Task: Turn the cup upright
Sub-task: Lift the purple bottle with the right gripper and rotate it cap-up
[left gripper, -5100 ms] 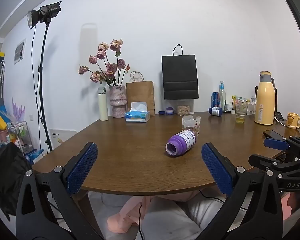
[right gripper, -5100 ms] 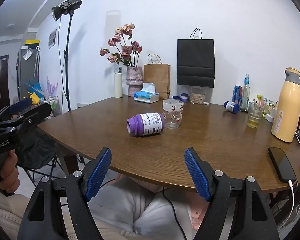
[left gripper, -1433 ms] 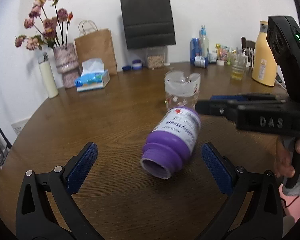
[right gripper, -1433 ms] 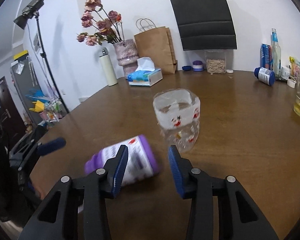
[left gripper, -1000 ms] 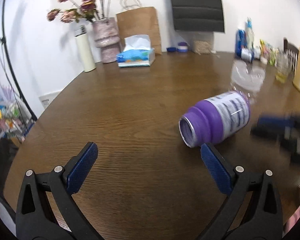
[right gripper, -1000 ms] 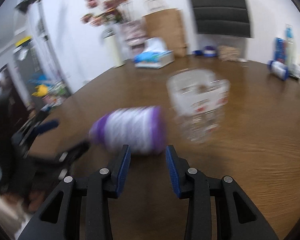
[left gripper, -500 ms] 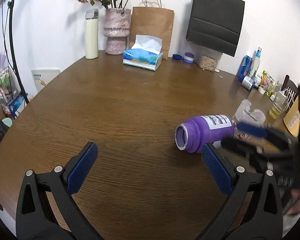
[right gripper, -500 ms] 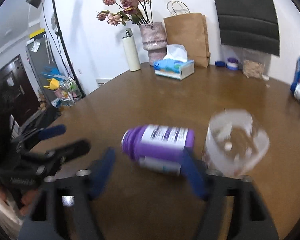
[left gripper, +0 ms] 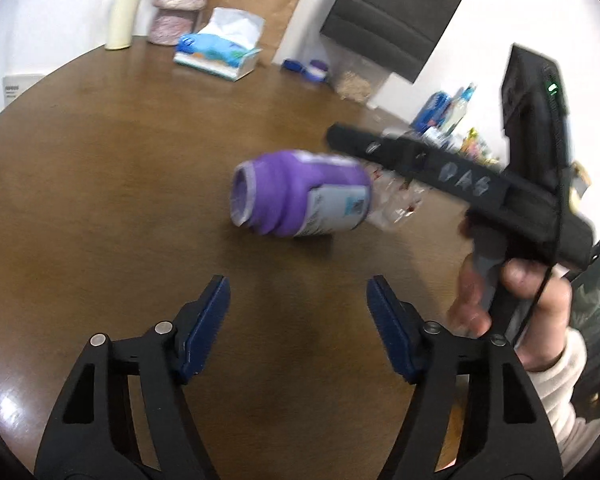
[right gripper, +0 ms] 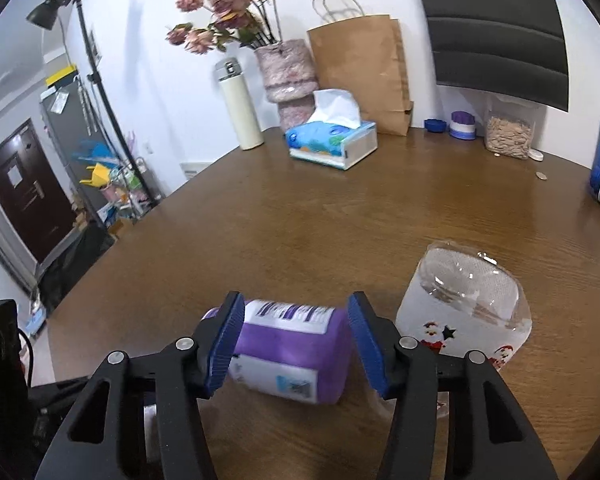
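Note:
The purple cup [right gripper: 290, 350] with a white label lies on its side on the brown table [right gripper: 320, 216], its open mouth toward the left gripper. It also shows in the left wrist view [left gripper: 300, 200]. My right gripper [right gripper: 296, 346] straddles the cup with a blue pad on each side, and I cannot tell whether the pads press it. Seen from the left wrist view, the right gripper's fingers [left gripper: 380, 148] reach over the cup from the right. My left gripper [left gripper: 298, 332] is open and empty, a short way in front of the cup's mouth.
A clear glass with Santa prints [right gripper: 460, 320] stands upside down right beside the cup. A tissue box [right gripper: 332, 136], cream flask [right gripper: 240, 104], vase of flowers [right gripper: 288, 80], paper bags and jars line the table's far side.
The right gripper has moved down and now has its pads on either side of the purple cup. The left gripper has closed partly and swung round to face the cup's mouth.

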`<state>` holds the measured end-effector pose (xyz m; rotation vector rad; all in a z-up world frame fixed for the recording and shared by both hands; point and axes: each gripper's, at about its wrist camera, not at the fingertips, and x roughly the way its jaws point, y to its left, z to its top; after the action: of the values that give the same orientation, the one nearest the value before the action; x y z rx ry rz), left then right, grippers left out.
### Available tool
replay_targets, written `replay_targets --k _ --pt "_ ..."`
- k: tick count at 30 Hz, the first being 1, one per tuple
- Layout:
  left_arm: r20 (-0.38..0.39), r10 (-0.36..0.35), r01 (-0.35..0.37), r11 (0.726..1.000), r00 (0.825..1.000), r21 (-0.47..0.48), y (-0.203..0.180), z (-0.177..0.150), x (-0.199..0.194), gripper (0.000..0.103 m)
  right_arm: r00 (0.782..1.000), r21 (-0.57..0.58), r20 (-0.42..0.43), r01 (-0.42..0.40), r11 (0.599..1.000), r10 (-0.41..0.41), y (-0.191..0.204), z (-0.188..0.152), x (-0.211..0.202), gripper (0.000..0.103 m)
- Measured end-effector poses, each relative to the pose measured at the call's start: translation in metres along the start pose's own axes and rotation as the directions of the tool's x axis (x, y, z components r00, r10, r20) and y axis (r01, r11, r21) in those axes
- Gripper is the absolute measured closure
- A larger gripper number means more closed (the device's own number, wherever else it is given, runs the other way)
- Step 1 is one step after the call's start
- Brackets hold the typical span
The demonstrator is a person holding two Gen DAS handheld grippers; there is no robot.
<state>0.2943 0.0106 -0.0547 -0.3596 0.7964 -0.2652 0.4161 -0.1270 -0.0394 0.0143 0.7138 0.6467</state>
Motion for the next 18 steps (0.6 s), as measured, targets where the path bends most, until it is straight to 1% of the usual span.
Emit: replay_targets --k 2,5,7,8,9,11,12,13,16,18 --pt "0.023 -0.012 0.012 1.000 1.000 -0.019 -0.001 0.006 0.003 0.037 0.999 0.007 -0.032 0.015 1.000 -0.014 -0.002 -0.003 0.004 0.045" --pt "0.027 -0.026 0.027 0.999 0.999 -0.047 0.004 0.013 0.006 0.037 0.998 0.003 -0.056 -0.015 1.000 0.015 0.003 -0.013 0.003 0.050" --pt "0.023 -0.064 0.065 0.996 0.998 -0.066 0.011 0.013 0.006 0.037 0.995 0.019 -0.066 -0.077 0.997 0.078 0.004 -0.020 -0.001 0.054" --pt "0.017 -0.091 0.092 0.993 0.996 -0.077 0.014 0.012 0.006 0.036 0.990 0.039 -0.067 -0.125 0.991 0.127 0.004 -0.024 -0.005 0.055" --pt "0.014 -0.115 0.115 0.989 0.993 -0.092 0.018 0.011 0.005 0.033 0.983 0.057 -0.069 -0.164 0.985 0.168 0.004 -0.027 -0.008 0.055" --pt "0.021 -0.128 0.129 0.987 0.992 -0.094 0.019 0.012 0.004 0.024 0.974 0.060 -0.049 -0.217 0.974 0.220 0.003 -0.028 -0.015 0.055" --pt "0.023 -0.123 0.125 0.987 0.992 -0.097 0.019 0.014 0.004 0.022 0.974 0.056 -0.038 -0.223 0.973 0.225 0.003 -0.027 -0.018 0.054" --pt "0.023 -0.116 0.118 0.987 0.993 -0.109 0.019 0.016 0.005 0.020 0.976 0.050 -0.027 -0.214 0.976 0.216 0.004 -0.026 -0.021 0.054" --pt "0.023 -0.122 0.124 0.984 0.992 -0.131 0.016 0.021 0.007 0.013 0.992 -0.022 0.021 -0.121 0.992 0.122 0.007 -0.017 -0.028 0.054" --pt "0.017 -0.115 0.116 0.985 0.993 -0.130 0.014 0.022 0.009 0.013 0.996 -0.054 0.033 -0.086 0.995 0.088 0.004 -0.007 -0.023 0.054"
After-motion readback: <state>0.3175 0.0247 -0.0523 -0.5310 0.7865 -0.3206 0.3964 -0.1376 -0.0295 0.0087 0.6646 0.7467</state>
